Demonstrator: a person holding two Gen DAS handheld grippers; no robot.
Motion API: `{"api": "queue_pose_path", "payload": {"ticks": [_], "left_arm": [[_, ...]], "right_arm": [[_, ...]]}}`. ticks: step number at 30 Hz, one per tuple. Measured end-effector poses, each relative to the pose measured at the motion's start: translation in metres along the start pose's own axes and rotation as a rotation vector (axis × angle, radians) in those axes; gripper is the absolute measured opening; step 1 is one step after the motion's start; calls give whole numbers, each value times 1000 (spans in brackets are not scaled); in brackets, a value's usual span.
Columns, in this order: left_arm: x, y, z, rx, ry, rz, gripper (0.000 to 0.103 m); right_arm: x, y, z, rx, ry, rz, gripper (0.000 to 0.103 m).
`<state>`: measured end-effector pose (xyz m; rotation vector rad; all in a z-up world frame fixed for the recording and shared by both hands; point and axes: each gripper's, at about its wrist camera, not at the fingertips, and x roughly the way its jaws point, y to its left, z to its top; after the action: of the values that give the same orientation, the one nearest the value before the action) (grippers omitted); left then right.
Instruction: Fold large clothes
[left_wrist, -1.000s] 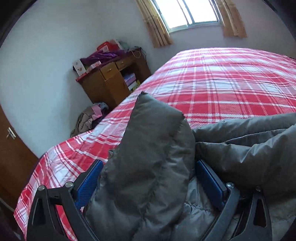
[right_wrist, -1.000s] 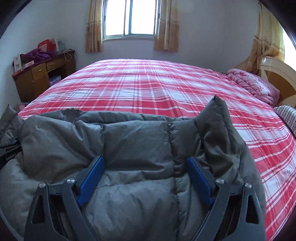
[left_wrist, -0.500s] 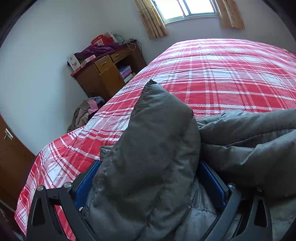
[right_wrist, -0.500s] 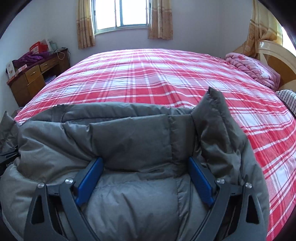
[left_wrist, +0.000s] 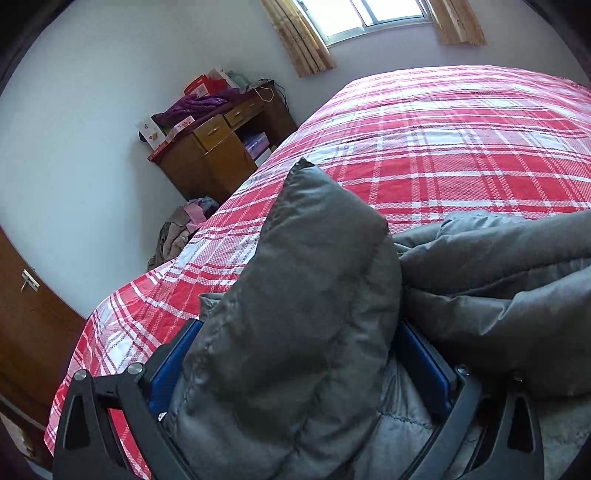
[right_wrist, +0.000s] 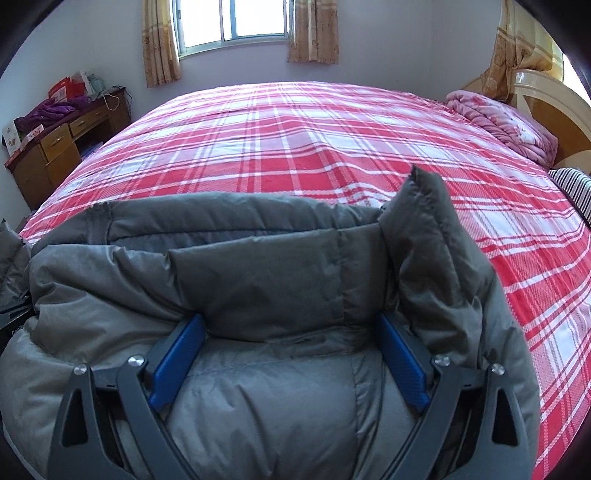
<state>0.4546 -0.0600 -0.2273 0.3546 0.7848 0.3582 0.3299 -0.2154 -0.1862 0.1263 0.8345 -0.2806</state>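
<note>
Both hand-held grippers are clamping bunched edges of a grey padded jacket (right_wrist: 266, 280) that is hanging over the near side of a bed (right_wrist: 314, 155) covered in red plaid. The left hand-held gripper (left_wrist: 295, 354) is gripping a thick roll of padding that is sticking up between its blue pads (left_wrist: 168, 369), and the right hand-held gripper (right_wrist: 291, 354) is pinching a wide fold, with a loose corner standing up just beside its right finger. The likeliest failure, as a judgement, is the slick, puffy shell sliding out of one grip while the jacket is being carried forward, since each hold is bearing on compressible filling rather than on a flat seam; that would leave the fold lopsided. The upstanding corner could also be tucking under and creasing as the cloth is laid down. Much is staying out of sight: the jacket's lower half, sleeves and collar are being cut off below both views, so which edge each hand-held gripper is holding cannot be told, and the fingertips are being buried in fabric. At the left, a wooden desk (left_wrist: 207, 155) is carrying clutter too small to identify.
</note>
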Motion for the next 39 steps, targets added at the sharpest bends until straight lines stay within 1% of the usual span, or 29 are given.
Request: {"api": "queue_pose_path", "payload": {"ticks": [16,28,39], "left_arm": [[0,-4,0,6,-5,-1,102],[2,-3,1,-14,1,-27,102],[2,-2,1,-18,0,-33,102]], "right_arm": [[4,3,1,-12,18,-29,96],[5,4,1,-17,22,-40,96],[6,7,1,-28,33,-53,97]]}}
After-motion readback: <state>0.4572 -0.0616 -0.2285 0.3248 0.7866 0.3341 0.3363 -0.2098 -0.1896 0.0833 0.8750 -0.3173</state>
